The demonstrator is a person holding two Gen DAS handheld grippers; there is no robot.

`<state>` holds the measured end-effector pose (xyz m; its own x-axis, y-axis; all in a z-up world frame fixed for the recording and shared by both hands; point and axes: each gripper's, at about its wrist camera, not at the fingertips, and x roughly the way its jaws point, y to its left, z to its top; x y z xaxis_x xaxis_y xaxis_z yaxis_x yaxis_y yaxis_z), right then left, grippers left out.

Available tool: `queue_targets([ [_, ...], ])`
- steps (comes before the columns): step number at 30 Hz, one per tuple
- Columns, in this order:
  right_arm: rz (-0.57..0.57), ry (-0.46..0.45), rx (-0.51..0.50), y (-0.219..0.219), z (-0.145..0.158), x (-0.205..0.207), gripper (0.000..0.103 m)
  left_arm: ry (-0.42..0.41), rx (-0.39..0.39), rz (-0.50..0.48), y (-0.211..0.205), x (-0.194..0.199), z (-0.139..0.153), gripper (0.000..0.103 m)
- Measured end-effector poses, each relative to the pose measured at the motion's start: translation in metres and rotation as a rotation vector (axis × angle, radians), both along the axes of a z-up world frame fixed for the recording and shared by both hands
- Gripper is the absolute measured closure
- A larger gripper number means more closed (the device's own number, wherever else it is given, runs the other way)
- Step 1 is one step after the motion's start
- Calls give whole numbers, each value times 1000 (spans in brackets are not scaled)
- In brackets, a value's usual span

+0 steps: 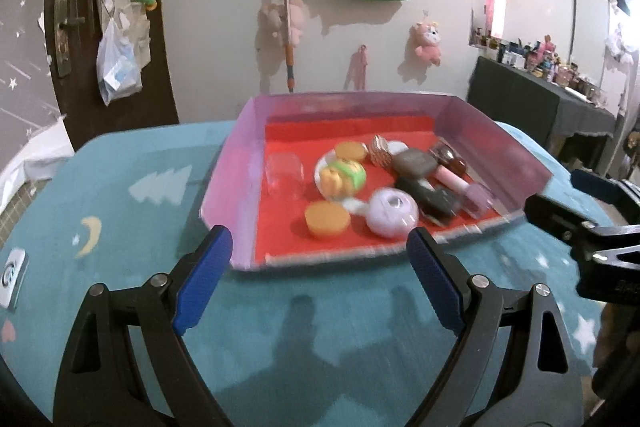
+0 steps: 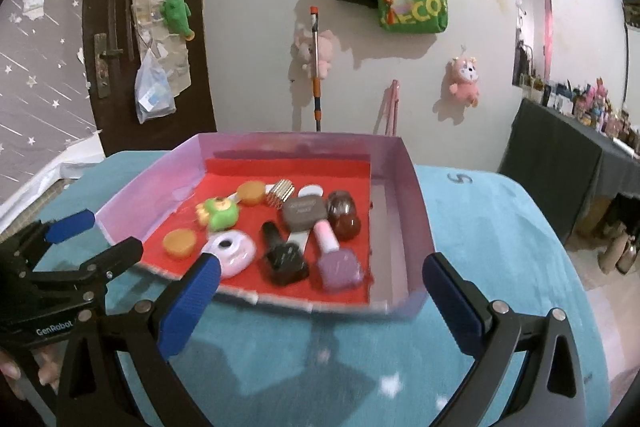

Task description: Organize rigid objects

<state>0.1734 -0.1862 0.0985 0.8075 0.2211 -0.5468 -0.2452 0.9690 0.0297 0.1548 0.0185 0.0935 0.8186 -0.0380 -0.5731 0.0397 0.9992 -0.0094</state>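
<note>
Left wrist view: left claw (image 1: 320, 267), jaws spread wide, nothing between them, poised over the teal-covered counter (image 1: 132, 155) just short of the tray (image 1: 236, 163). Tray: pink walls, red floor, resting on the counter. Contents: clear cup (image 1: 284, 173) on its side at left; green-and-yellow toy (image 1: 344, 179); two orange caps (image 1: 327, 219); round lilac case (image 1: 392, 211); dark bottles and a pink-capped bottle (image 1: 452, 181) crowded along the right wall.

Right wrist view: right claw (image 2: 320, 291), jaws equally wide, holding nothing, at the tray's near edge. Visible inside: grey-brown compact (image 2: 305, 211), black bottle (image 2: 282, 255), lilac bottle (image 2: 340, 263), brown bottle (image 2: 344, 213).
</note>
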Motion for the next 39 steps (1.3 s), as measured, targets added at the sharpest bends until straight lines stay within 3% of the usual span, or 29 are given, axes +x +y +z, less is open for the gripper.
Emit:
queue_targets([
  [6, -12, 82, -54, 1, -19, -24, 0, 155, -39, -1, -1, -9, -19, 14],
  [12, -47, 258, -77, 1, -52, -20, 0, 259, 16, 31, -8, -5, -47, 14],
  [15, -75, 299, -75, -3, -59, -17, 0, 304, 26, 44, -9, -3, -58, 13],
  [20, -91, 364, -118, 0, -69, -14, 0, 306, 1, 65, -4, -4, -60, 8],
  [26, -104, 367, -120, -1, -68, -19, 0, 320, 2, 79, -3, -2, -60, 2],
  [39, -121, 372, -117, 2, -67, -18, 0, 321, -3, 76, -1, -2, -60, 1],
])
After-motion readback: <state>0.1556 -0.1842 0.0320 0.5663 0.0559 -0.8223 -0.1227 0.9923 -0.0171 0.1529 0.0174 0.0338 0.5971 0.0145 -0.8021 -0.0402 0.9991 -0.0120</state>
